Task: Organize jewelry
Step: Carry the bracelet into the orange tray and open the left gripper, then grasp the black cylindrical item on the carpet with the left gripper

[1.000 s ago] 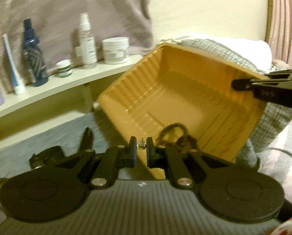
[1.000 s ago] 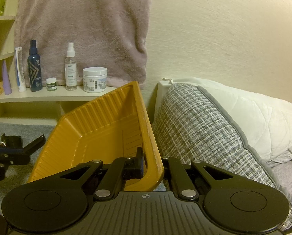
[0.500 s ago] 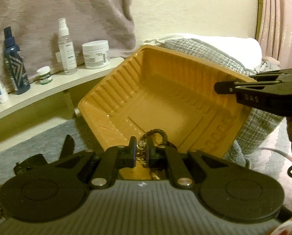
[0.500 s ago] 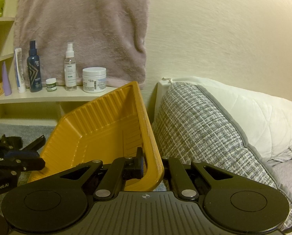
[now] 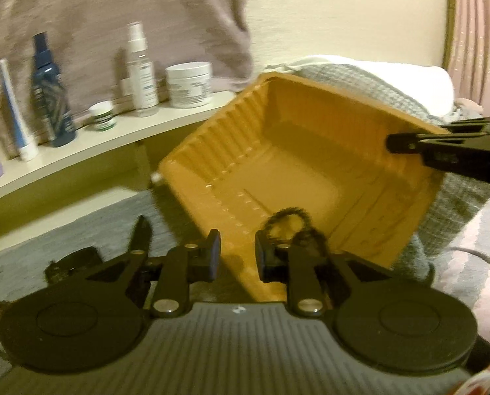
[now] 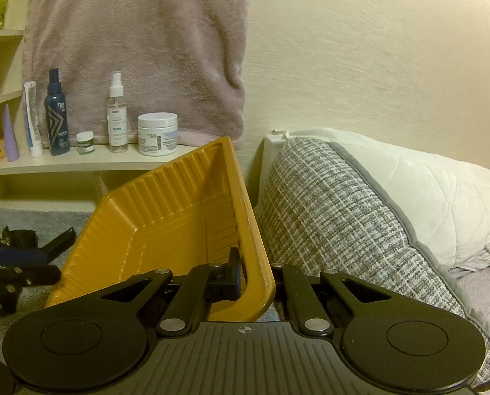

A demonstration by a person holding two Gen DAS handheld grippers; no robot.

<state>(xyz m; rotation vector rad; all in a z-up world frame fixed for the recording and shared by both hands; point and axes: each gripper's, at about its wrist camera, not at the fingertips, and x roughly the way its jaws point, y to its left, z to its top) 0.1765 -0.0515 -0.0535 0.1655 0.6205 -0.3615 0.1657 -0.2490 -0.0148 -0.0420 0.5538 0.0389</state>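
While the right gripper [image 6: 255, 283] pinches the tilted ribbed orange plastic tray's [image 5: 297, 164] rim, the left gripper's [image 5: 236, 256] fingers, just opening (nothing between them), release jewelry; further tilt could spill the dark beaded bracelet [image 5: 291, 223].

The tilted yellow tray [image 5: 310, 151] is viewed from close by in both views: its open inside is faced from the left wrist, its rim [image 6: 251, 230] is looked along from the right. The shelf of bottles [image 6: 80, 161] is shared behind.
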